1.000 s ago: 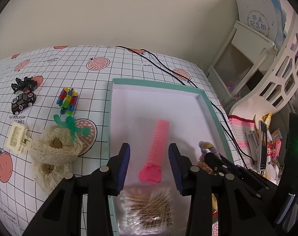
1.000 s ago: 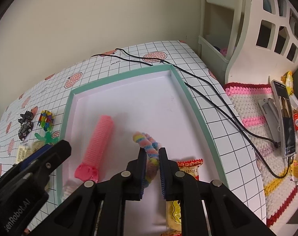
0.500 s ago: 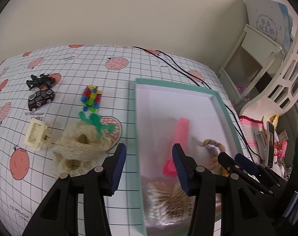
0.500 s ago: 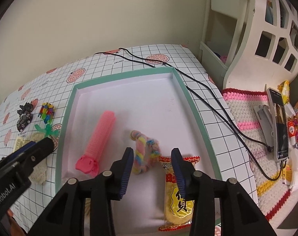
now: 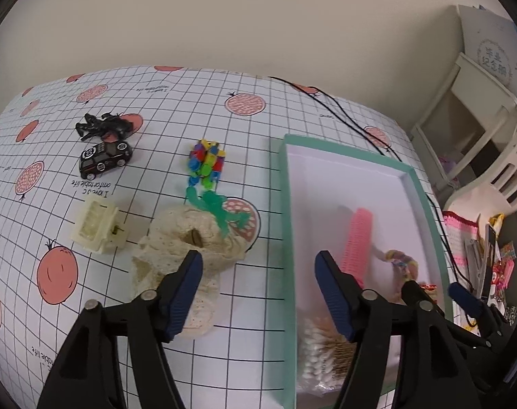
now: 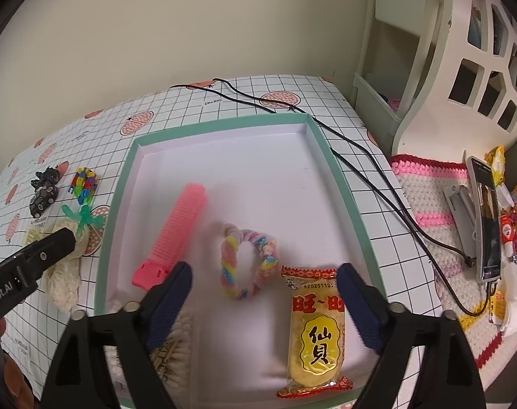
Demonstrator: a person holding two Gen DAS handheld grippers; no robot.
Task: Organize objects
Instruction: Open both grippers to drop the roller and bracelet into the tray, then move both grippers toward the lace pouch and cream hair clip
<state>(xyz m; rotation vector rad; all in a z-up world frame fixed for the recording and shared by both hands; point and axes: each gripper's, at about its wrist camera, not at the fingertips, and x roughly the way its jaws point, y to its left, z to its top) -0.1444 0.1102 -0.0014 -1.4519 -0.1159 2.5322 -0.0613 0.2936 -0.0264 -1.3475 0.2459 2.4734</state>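
A white tray with a green rim (image 6: 340, 177) holds a pink hair roller (image 6: 176, 235), a pastel braided hair tie (image 6: 248, 262), a yellow snack packet (image 6: 318, 330) and a bag of cotton swabs (image 5: 321, 344). My right gripper (image 6: 265, 283) is open just above the tray's near end, with the hair tie lying free ahead of it. My left gripper (image 5: 256, 272) is open and straddles the tray's left rim (image 5: 285, 225), its left finger over a cream lace piece (image 5: 186, 248). On the cloth to the left lie a cream claw clip (image 5: 96, 226), a colourful block toy (image 5: 205, 165) and a black toy car (image 5: 105, 158).
A green plastic piece (image 5: 221, 208) rests on the lace, and a black figure (image 5: 105, 124) lies behind the car. Black cables (image 6: 360, 156) run along the tray's right side. A white shelf unit (image 6: 462, 51), a crochet mat (image 6: 428, 197) and a phone (image 6: 486, 218) stand to the right.
My right gripper opened, let go of the hair tie in the tray and drew back. My left gripper opened wider and moved left from over the roller to the tray's left rim.
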